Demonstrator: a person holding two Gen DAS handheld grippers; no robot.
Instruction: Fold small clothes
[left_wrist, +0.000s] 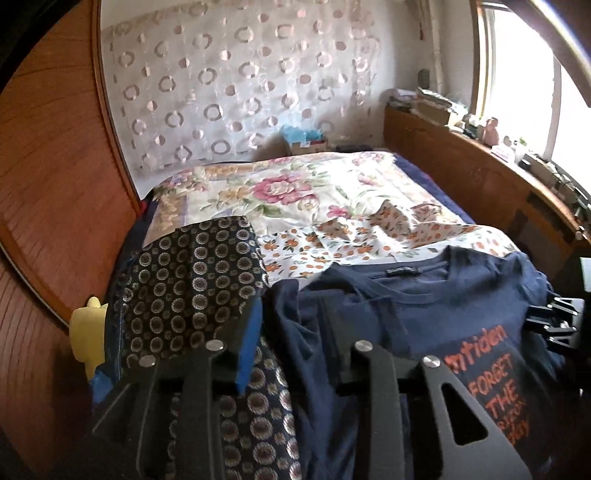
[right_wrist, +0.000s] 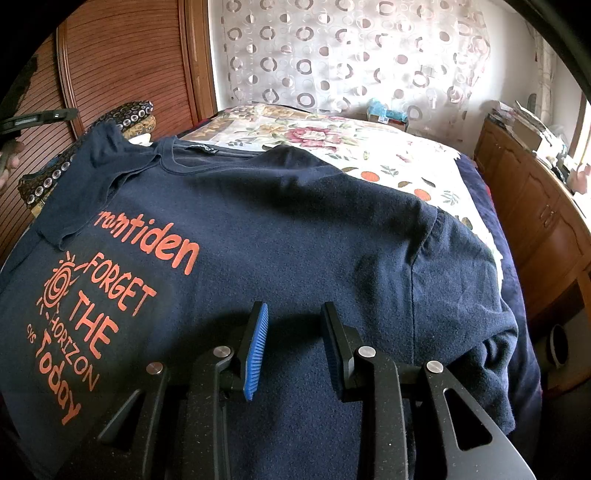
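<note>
Ribbed blue tongs (right_wrist: 291, 349) (parted) over soft navy T-shirt (right_wrist: 295, 229)

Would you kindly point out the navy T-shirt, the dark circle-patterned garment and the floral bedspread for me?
navy T-shirt (right_wrist: 295, 229), right wrist view, on the plain chest area.
dark circle-patterned garment (left_wrist: 184, 280), left wrist view, on its upper folded part.
floral bedspread (left_wrist: 280, 188), left wrist view, on the large pink flower.

Bed (left_wrist: 280, 192): bare floral cover at 12 o'clock, passable. Wardrobe (left_wrist: 55, 206) at 9; cluttered sideboard (left_wrist: 461, 155) at 2.
</note>
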